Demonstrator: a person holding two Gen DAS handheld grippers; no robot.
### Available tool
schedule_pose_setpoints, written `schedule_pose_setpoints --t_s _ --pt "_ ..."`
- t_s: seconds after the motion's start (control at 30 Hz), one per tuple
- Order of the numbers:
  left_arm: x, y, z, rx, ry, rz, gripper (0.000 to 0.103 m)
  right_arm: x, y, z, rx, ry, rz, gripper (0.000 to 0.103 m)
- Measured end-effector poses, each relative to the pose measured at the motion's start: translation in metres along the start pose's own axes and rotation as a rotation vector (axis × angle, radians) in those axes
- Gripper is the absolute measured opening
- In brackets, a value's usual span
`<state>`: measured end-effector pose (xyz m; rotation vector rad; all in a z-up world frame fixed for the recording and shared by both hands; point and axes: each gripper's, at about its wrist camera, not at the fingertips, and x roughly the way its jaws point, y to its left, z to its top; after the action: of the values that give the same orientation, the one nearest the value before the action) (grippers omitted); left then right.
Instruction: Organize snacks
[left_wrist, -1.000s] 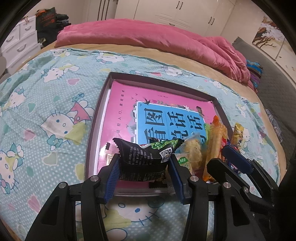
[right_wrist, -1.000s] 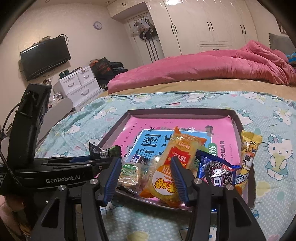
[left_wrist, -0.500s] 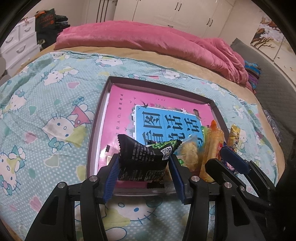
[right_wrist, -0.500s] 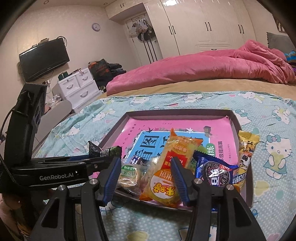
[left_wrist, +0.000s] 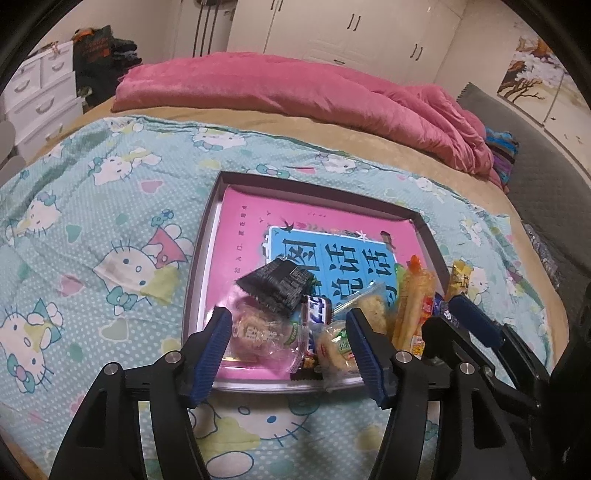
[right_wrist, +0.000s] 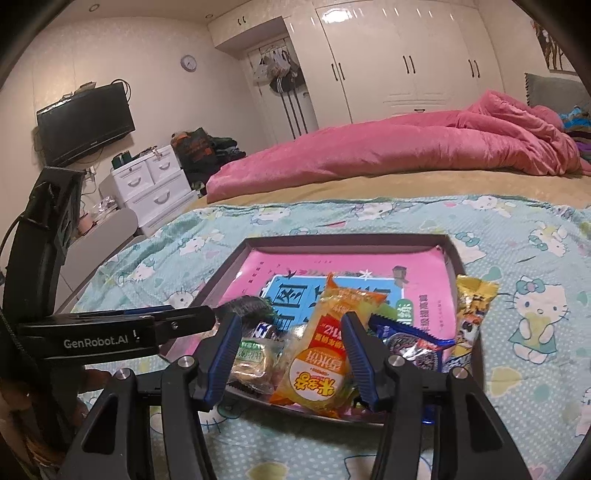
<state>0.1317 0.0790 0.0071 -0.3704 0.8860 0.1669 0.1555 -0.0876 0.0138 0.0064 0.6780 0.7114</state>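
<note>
1. Since the left gripper (left_wrist: 288, 347) is opening and its pads sit clear of everything, the black pack (left_wrist: 279, 286) looks already let go: it lies tilted in the tray (left_wrist: 207, 236), near the front edge, leaning on the other snacks.
2. To do this step well I'd back that gripper straight off the tray's front edge so the fingers don't snag the clear cracker bag (left_wrist: 258, 332) sitting between them.
3. The right gripper (right_wrist: 291, 354) is opening too, its jaws either side of the orange pack (right_wrist: 325, 354) at the tray's front edge; can't tell if the pads touch it. Let it settle flat, not hanging over the rim.
4. A blue cookie pack (right_wrist: 410, 339) lies right of the orange one, and a yellow pack (right_wrist: 472, 310) rests on the tray's right rim.
5. Tray sits on a soft cartoon-cat sheet (left_wrist: 92, 229), so it may wobble. Behind the tray: pink duvet (right_wrist: 406, 147), white wardrobes (right_wrist: 406, 55). Left of it: TV (right_wrist: 85, 122), white drawers (right_wrist: 155, 188).
</note>
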Motion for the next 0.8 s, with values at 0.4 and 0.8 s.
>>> schedule_pose_setpoints --t_s 0.4,0.8 --pt "-0.024 -0.012 0.001 0.042 -0.059 0.012 0.076 -0.028 0.003 0.007 -0.049 -0.109 -0.097 0.076" --pt "-0.046 -0.015 -0.016 0.075 -0.062 0.017 0.078 -0.055 0.015 0.004 -0.104 -0.166 -0.16 0.087"
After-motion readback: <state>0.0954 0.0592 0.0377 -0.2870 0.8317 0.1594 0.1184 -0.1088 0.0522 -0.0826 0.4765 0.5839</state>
